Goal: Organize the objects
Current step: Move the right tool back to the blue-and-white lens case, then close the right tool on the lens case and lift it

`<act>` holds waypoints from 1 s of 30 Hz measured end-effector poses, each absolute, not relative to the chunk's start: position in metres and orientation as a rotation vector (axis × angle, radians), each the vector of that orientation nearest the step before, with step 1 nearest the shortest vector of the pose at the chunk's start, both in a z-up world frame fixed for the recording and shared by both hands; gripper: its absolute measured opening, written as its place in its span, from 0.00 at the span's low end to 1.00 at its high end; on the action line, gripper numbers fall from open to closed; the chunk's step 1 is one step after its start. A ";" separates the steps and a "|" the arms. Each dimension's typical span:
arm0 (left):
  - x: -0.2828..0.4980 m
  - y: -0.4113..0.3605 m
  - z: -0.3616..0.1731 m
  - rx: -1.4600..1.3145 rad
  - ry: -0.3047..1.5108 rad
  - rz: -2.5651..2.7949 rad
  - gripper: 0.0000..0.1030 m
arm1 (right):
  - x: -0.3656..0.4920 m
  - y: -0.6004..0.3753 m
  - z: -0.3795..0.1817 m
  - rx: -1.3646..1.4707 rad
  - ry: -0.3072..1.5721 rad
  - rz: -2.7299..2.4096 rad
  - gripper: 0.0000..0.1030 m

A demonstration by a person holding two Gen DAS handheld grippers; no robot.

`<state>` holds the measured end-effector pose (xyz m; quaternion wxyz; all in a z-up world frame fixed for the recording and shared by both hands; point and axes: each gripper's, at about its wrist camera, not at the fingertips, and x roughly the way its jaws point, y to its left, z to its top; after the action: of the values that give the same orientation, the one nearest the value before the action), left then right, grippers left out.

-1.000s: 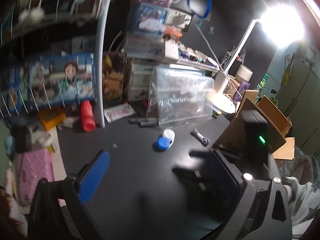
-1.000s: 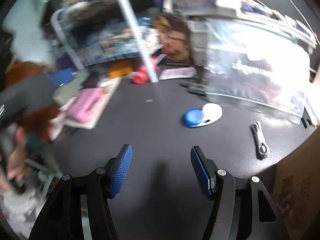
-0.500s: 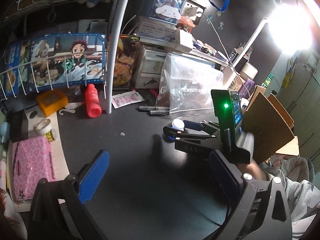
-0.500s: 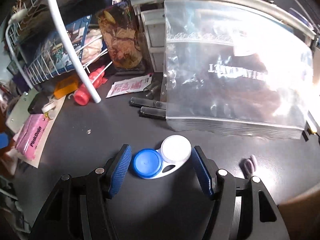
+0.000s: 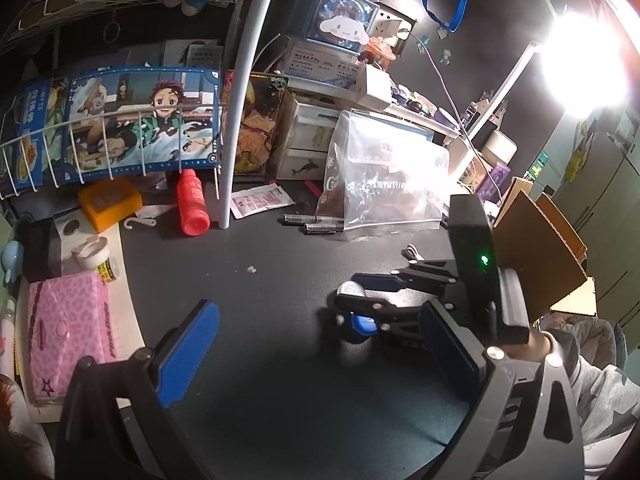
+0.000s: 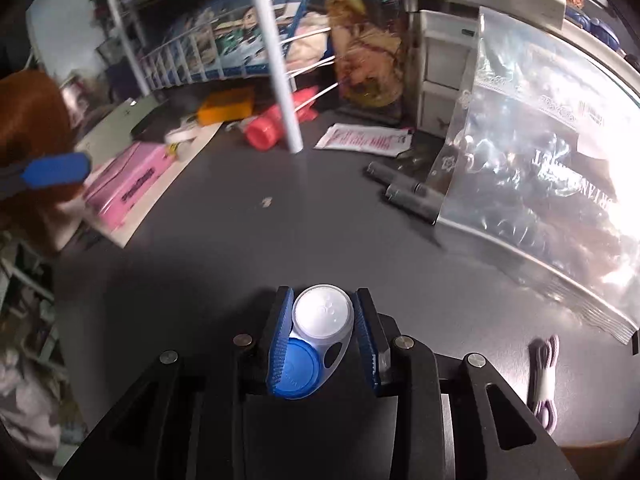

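Closing around a contact lens case, the right tongs are bringing their 2 blue pads in against its sides, the white cap forward and the blue cap nearer the wrist. The pads look to be touching the case already, which is lying flat on the dark worktop in the near middle. In the left wrist view the same tongs are reaching in from the right over the case.

The left tongs are hanging apart with nothing between them, low over bare worktop.

By the look of it, the case is light, hard plastic, smooth and a little slippery; its 2 round caps are giving curved sides, so a grip across the narrow waist or squarely across both caps should be holding better than a pinch on 1 cap edge, which may let it pivot.

Farther off, 2 dark pens are lying beside a clear plastic bag, with a coiled hair tie to the right. Beyond, a red bottle is lying at a white pole.
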<state>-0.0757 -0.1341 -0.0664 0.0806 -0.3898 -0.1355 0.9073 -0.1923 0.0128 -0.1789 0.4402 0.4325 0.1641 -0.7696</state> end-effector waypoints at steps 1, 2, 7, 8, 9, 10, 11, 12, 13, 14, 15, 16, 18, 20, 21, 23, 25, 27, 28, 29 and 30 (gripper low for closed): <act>-0.075 -0.134 -0.066 -1.164 -0.406 2.713 0.96 | -0.190 0.015 -0.178 1.070 0.413 -1.926 0.30; -0.075 -0.134 -0.066 -1.163 -0.404 2.713 0.96 | -0.186 0.017 -0.177 1.062 0.418 -1.948 0.43; -0.075 -0.132 -0.064 -1.158 -0.397 2.713 0.96 | -0.163 0.025 -0.169 1.030 0.379 -1.971 0.63; -0.075 -0.131 -0.064 -1.156 -0.395 2.712 0.96 | -0.155 0.025 -0.168 1.007 0.409 -1.975 0.63; -0.075 -0.130 -0.063 -1.155 -0.393 2.710 0.96 | -0.149 0.022 -0.169 0.978 0.464 -1.989 0.63; -0.075 -0.129 -0.063 -1.153 -0.391 2.709 0.96 | -0.147 0.018 -0.172 0.966 0.501 -1.995 0.62; -0.074 -0.129 -0.062 -1.149 -0.388 2.709 0.97 | -0.147 0.017 -0.176 0.974 0.529 -1.996 0.53; -0.073 -0.128 -0.062 -1.147 -0.387 2.709 0.97 | -0.149 0.019 -0.179 0.995 0.528 -1.993 0.47; -0.072 -0.128 -0.061 -1.143 -0.389 2.710 0.97 | -0.152 0.023 -0.181 1.007 0.515 -2.004 0.40; -0.072 -0.128 -0.061 -1.142 -0.391 2.710 0.97 | -0.154 0.026 -0.180 1.010 0.522 -2.020 0.38; -0.072 -0.128 -0.061 -1.141 -0.394 2.710 0.97 | -0.156 0.029 -0.179 1.016 0.526 -2.032 0.36; -0.072 -0.127 -0.061 -1.141 -0.395 2.711 0.97 | -0.158 0.032 -0.178 1.022 0.515 -2.036 0.28; -0.072 -0.128 -0.061 -1.142 -0.392 2.710 0.96 | -0.160 0.036 -0.179 1.021 0.505 -2.030 0.28; -0.072 -0.127 -0.061 -1.143 -0.388 2.709 0.96 | -0.160 0.035 -0.179 1.011 0.510 -2.024 0.28; -0.071 -0.127 -0.060 -1.143 -0.388 2.709 0.96 | -0.160 0.035 -0.179 1.009 0.507 -2.022 0.28; -0.072 -0.125 -0.060 -1.145 -0.386 2.701 0.97 | -0.160 0.037 -0.179 1.004 0.481 -2.010 0.28; -0.072 -0.123 -0.062 -1.157 -0.379 2.692 0.97 | -0.159 0.037 -0.178 0.996 0.466 -2.000 0.28; -0.073 -0.121 -0.062 -1.165 -0.372 2.694 0.96 | -0.155 0.038 -0.176 0.989 0.461 -1.974 0.28; -0.073 -0.121 -0.062 -1.165 -0.374 2.693 0.96 | -0.152 0.038 -0.175 0.983 0.457 -1.958 0.28; -0.073 -0.120 -0.062 -1.162 -0.379 2.691 0.96 | -0.148 0.039 -0.172 0.970 0.450 -1.937 0.28; -0.073 -0.120 -0.062 -1.159 -0.385 2.686 0.96 | -0.145 0.039 -0.170 0.957 0.445 -1.920 0.28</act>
<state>-0.0725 -0.1205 -0.0615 0.0951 -0.3910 -0.1300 0.9062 -0.1447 0.0392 -0.1698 0.4576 0.3884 0.1807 -0.7792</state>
